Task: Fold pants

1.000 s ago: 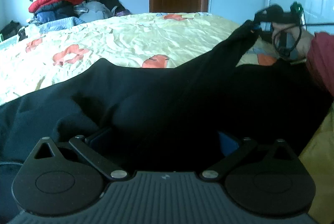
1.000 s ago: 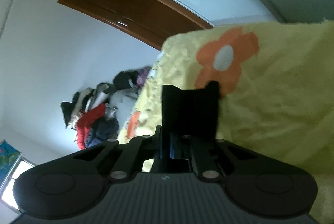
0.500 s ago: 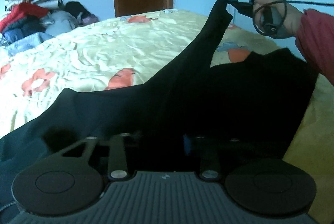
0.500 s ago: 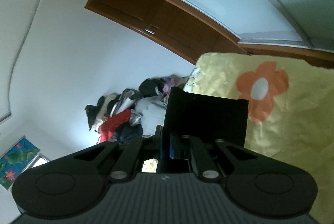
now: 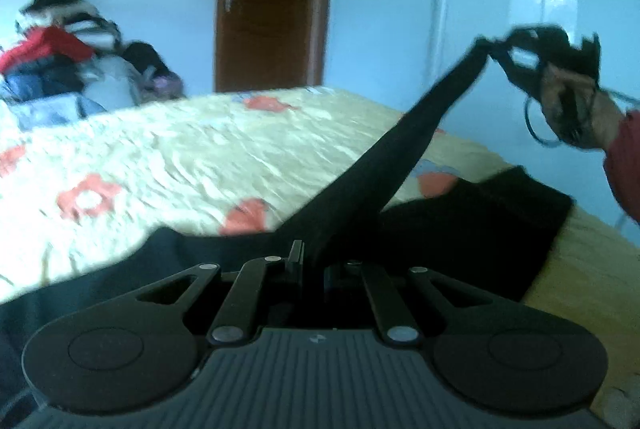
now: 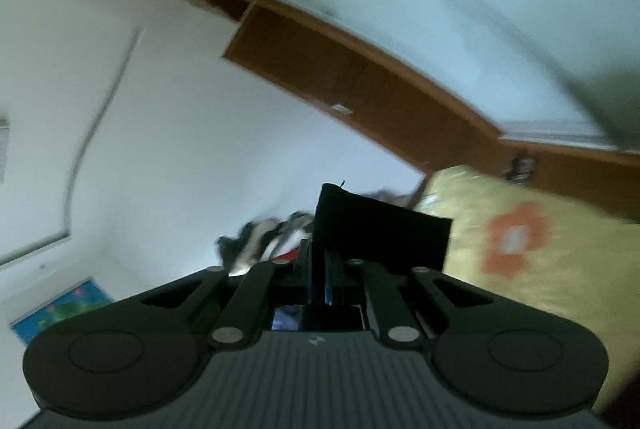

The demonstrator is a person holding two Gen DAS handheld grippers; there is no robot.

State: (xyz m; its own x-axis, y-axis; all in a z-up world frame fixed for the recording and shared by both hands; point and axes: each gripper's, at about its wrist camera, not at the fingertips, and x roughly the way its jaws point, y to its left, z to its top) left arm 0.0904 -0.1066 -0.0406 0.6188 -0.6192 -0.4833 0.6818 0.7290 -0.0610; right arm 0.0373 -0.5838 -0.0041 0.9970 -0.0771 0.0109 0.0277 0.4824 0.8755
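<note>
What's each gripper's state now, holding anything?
Left gripper: jaws just closed, shut on the black fabric pants.
Right gripper: shut on the pants' raised edge.

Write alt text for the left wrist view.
The left claw is shut on black pants, stretched taut up to the right claw, also clamped on them. Behind lie a yellow flowered bed, a clothes pile and a brown door.

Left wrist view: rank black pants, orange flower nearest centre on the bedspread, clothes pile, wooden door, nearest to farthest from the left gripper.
1. Black pants: clamped in the left gripper, stretched up right.
2. Orange flower: on the bedspread just past the pants, centre.
3. Clothes pile: far left, at the bed's far side.
4. Wooden door: back wall, centre, beyond the bed.
</note>
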